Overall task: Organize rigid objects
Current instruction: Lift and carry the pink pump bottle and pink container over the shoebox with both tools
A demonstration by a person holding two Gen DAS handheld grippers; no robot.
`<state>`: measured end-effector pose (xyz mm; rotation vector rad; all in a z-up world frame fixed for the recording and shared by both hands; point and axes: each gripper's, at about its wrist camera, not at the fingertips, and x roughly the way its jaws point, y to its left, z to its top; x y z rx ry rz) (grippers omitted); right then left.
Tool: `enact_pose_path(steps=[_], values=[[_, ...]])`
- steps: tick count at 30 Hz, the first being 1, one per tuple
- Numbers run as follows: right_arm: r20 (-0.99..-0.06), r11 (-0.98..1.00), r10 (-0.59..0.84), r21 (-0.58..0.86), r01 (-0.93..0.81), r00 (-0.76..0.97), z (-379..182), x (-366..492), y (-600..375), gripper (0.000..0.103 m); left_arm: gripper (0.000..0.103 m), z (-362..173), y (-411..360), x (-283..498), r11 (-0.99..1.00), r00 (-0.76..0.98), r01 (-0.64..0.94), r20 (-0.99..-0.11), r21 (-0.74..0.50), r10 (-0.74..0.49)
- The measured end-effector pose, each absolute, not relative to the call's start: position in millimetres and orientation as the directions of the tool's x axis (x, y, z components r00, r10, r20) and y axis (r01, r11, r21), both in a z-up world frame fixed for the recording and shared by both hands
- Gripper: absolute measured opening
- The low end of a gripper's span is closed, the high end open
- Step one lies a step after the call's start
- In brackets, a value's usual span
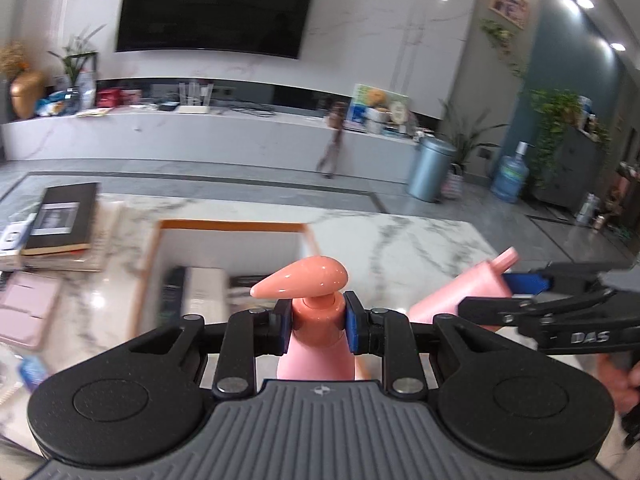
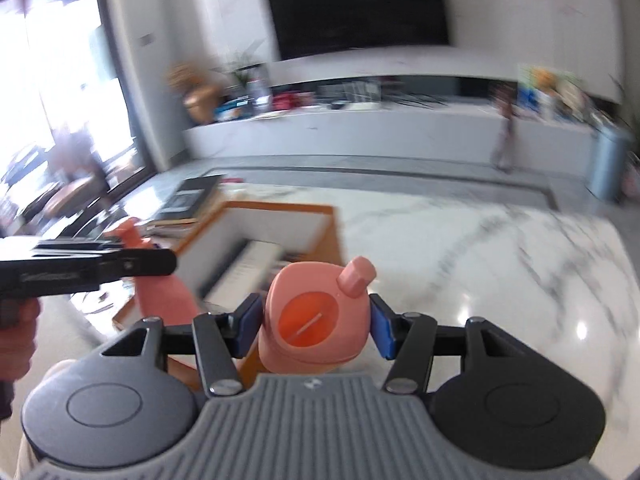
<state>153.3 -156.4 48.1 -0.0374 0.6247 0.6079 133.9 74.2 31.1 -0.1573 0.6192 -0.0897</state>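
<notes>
**A:** So what are you holding right now?

**B:** Two pink bottles, one in each hand. My left gripper [image 1: 316, 322] is clamping its blue pads on the neck of the pump bottle [image 1: 316, 354], which is hanging upright with the nozzle pointing left. My right gripper [image 2: 316, 326] is squeezing the other bottle [image 2: 314, 320] across its body, capped end [image 2: 356, 278] tipping up and away from me. Both are hanging in the air above the marble table [image 1: 420, 248], near the wooden tray [image 1: 228, 225].

**A:** Are the two cameras showing the same stuff?

**B:** Not quite. The left one is showing the right gripper from the side with its bottle poking out, plus a trash can [image 1: 432, 168], a water jug [image 1: 510, 178] and plants on the right. The right one is blurrier, but it's catching a bright window [image 2: 60, 92] on the left, and my left gripper side-on with my hand [image 2: 18, 344] on it.

**A:** Counts?

**B:** Two bottles, two grippers, one tray with some flat things lying inside (too blurry to name), one stack of books [image 1: 60, 224] just left of the tray, one big TV [image 1: 218, 6] on the wall. There's also a small blurred person [image 1: 334, 140] by the long white bench.
</notes>
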Motion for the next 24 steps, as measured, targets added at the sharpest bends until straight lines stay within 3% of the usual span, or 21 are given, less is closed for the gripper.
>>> enact_pose_path(steps=[4,9,17,24], values=[[-0.579,0.744,0.576,0.081,-0.663,0.576,55.0,171.5,-106.0,0.057,0.029,22.5,106.2,151.6,0.979,0.797,0.016,-0.589,-0.201,-0.134],[-0.682,0.584,0.566,-0.065,-0.809,0.463,34.3,197.7,-43.3,0.057,0.029,3.2,126.2,169.8,0.985,0.764,0.063,-0.628,-0.159,-0.150],[-0.840,0.361,0.437,-0.162,-0.918,0.321,-27.0,242.1,7.8,0.057,0.029,-29.4,155.7,185.3,0.972,0.694,0.199,-0.682,-0.126,-0.230],[-0.934,0.241,0.293,-0.135,-0.961,0.205,-62.7,283.1,31.7,0.057,0.029,-46.2,151.2,205.4,0.950,0.655,0.273,-0.694,-0.152,-0.299]])
